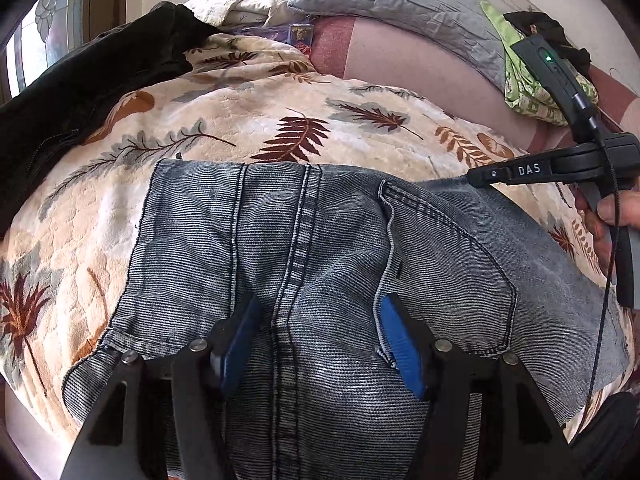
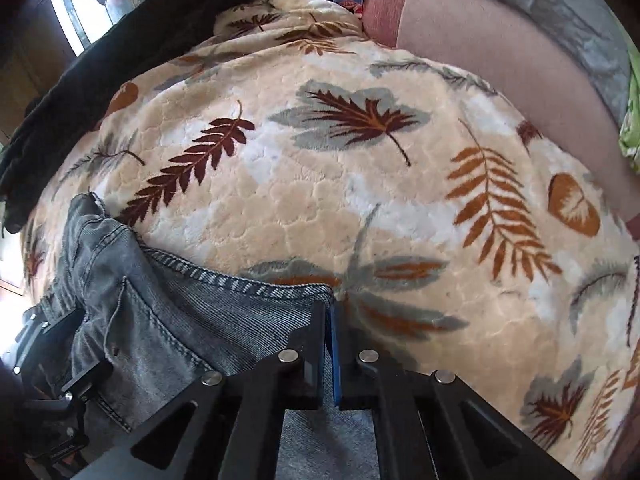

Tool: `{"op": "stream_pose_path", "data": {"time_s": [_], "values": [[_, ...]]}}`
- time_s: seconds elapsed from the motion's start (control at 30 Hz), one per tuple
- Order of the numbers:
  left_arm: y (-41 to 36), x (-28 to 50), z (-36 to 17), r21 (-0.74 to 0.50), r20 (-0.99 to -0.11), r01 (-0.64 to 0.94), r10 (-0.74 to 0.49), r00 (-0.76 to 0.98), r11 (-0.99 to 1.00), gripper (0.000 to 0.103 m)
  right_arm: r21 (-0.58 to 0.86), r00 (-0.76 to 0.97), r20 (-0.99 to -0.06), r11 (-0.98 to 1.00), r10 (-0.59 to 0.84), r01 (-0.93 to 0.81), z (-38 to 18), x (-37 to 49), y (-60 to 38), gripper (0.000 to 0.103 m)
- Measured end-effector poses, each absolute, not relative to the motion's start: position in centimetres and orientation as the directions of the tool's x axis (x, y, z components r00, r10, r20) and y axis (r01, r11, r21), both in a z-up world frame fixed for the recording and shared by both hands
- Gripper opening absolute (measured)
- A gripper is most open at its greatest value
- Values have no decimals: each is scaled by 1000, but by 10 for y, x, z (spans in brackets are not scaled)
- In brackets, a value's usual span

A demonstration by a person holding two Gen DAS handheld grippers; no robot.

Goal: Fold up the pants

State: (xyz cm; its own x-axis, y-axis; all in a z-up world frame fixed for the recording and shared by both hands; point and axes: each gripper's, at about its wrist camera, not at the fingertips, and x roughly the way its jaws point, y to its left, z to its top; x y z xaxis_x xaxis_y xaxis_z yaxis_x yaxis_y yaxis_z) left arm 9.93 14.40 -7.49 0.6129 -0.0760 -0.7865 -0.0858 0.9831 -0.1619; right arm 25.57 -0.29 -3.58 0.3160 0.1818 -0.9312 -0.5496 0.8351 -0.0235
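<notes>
I see the jeans (image 1: 320,248) lying flat on the blanket (image 1: 224,120), which spreads out beyond and to both sides of them. Behind the blanket sits a pillow (image 1: 392,0); at its far left lies a dark garment (image 1: 100,68); to its far right, a cloth (image 1: 532,92).

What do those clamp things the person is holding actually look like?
Each is a pair of black tongs. The left tongs have bright blue ribbed pads on angular black links with silver rivets. The right tongs carry white "DAS" lettering, a small green light, a grey handle and a thin black cable.
</notes>
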Motion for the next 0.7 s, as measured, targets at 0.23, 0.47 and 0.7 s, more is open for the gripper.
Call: {"op": "stream_pose_path", "data": {"time_s": [0.23,0.47,0.7], "values": [[137,98,-75,-110,-787,-71,-44,616,991,66,-5,343,-923,885,175,-465,-55,269,-14,0],[137,98,-75,-112,-788,-79,-40,615,991,68,224,263,-901,889,345,-400,-24,270,-53,68],[136,97,-75,-110,-786,-80,-37,617,991,68,231,130,-937,857,323,-460,-61,263,-27,29]]}}
